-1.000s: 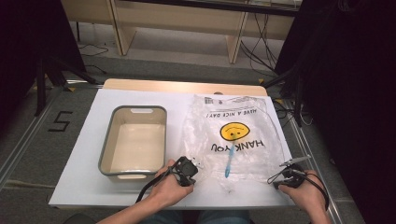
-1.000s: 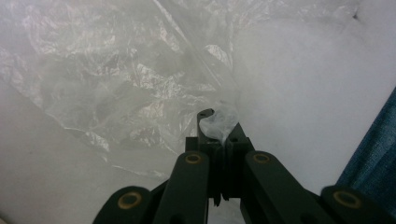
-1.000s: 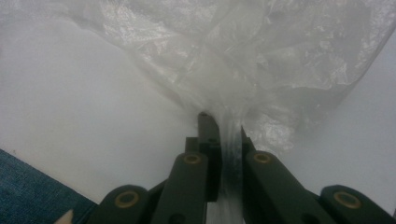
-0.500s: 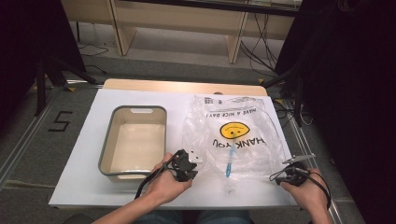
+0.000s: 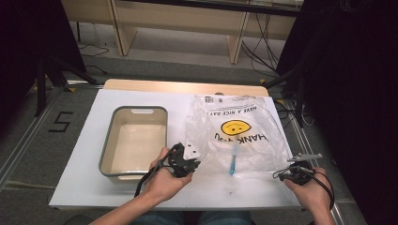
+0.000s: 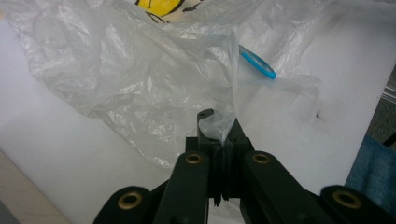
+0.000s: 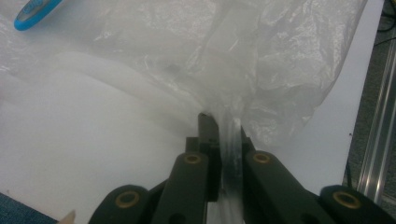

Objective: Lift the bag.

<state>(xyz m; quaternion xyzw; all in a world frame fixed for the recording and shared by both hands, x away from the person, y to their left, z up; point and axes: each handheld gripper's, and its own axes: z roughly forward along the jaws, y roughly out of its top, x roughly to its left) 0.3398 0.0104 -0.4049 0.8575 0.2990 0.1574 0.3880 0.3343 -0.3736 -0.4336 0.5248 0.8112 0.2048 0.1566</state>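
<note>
A clear plastic bag with a yellow smiley face and black lettering lies on the white table, right of centre. A blue-handled tool lies inside it near the front. My left gripper is shut on the bag's near left edge, and the film bunches up between its jaws and lifts off the table. My right gripper is shut on the bag's near right corner, where a strip of film runs between the jaws. The blue tool and its tip show beyond each gripper.
A grey-rimmed rectangular tub with a cream inside stands left of the bag, close to my left hand. A wooden board edges the table's far side. A metal rail runs along the table's right edge.
My left gripper has risen and shifted slightly forward, pulling the bag's near left edge up with it. The right gripper has stayed in place on the near right corner.
</note>
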